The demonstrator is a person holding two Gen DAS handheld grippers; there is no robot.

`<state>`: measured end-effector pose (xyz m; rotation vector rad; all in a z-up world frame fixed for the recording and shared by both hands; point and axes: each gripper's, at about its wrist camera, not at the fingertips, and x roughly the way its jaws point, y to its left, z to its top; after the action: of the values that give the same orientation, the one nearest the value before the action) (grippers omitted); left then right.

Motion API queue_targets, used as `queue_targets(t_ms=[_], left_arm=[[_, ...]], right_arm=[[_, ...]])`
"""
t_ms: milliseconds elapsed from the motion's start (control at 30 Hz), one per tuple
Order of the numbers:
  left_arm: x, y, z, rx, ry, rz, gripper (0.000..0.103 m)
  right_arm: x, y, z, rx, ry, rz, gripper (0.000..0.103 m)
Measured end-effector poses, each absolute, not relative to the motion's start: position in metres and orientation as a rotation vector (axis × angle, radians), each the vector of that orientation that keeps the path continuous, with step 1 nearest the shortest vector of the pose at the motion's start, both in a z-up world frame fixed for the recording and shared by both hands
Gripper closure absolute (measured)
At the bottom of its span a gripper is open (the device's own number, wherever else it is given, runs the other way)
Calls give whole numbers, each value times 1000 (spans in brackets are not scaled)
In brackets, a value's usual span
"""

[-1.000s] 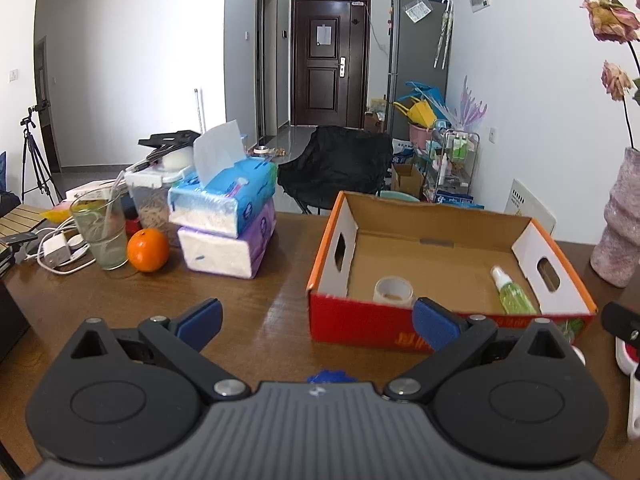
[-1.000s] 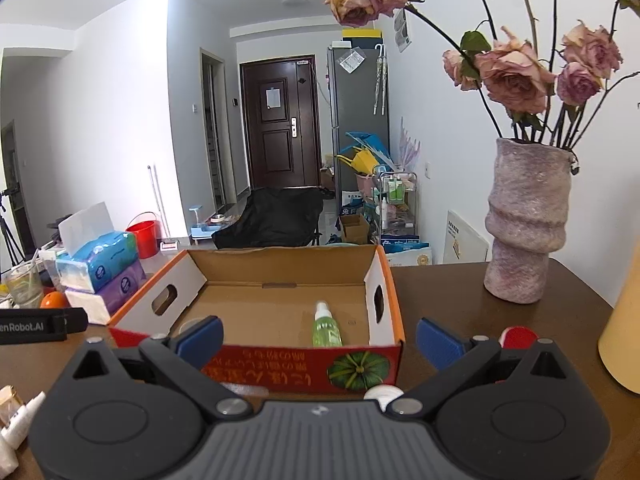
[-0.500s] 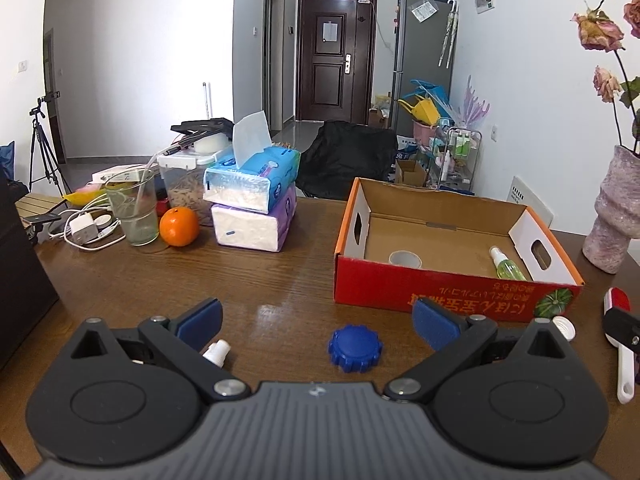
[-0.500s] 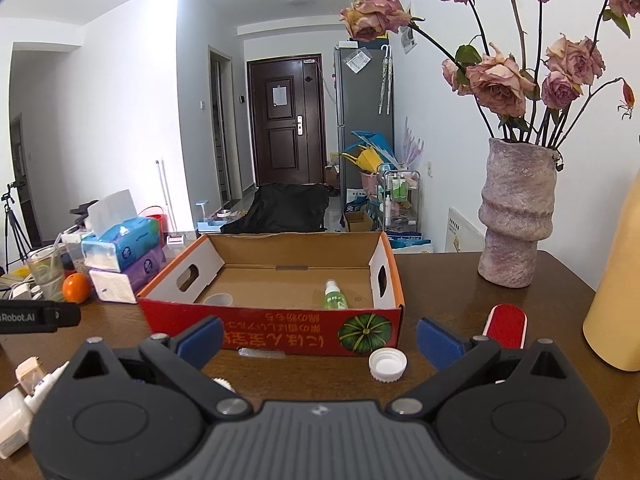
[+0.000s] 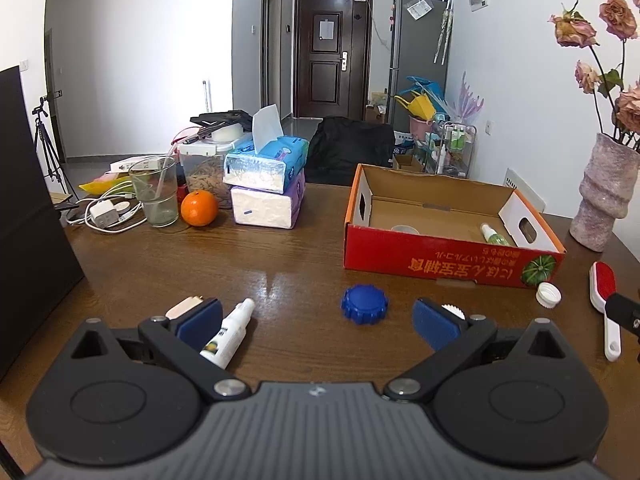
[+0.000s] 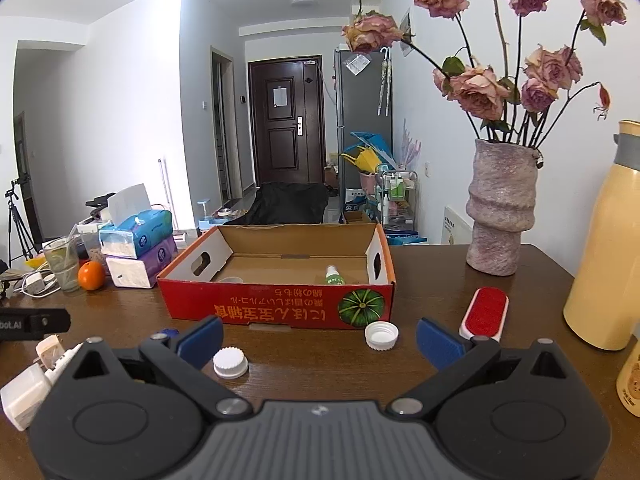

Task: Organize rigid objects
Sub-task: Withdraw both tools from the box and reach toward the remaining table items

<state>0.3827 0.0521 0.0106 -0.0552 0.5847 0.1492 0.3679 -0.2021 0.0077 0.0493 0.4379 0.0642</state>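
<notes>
Blue cap (image 5: 364, 304) lay on the worktop (image 5: 256, 264) between the spread blue pads of the left hand-held gripper (image 5: 316, 322), in front of the red cardboard box (image 5: 448, 262). White spray bottle (image 5: 230, 334) lay beside its left pad. Right hand-held gripper (image 6: 318, 342) was open and empty, a white cap (image 6: 381, 335) between its pads, another white lid (image 6: 230, 363) by the left one. Green spray bottle (image 6: 334, 277) lay inside the box.
</notes>
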Motion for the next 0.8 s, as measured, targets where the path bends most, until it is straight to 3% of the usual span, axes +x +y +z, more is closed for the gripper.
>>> queue_targets(t_ms=[800], left_arm=[[299, 80, -12, -48, 644, 178, 0]], right_arm=[[279, -204, -22, 35, 519, 53, 0]])
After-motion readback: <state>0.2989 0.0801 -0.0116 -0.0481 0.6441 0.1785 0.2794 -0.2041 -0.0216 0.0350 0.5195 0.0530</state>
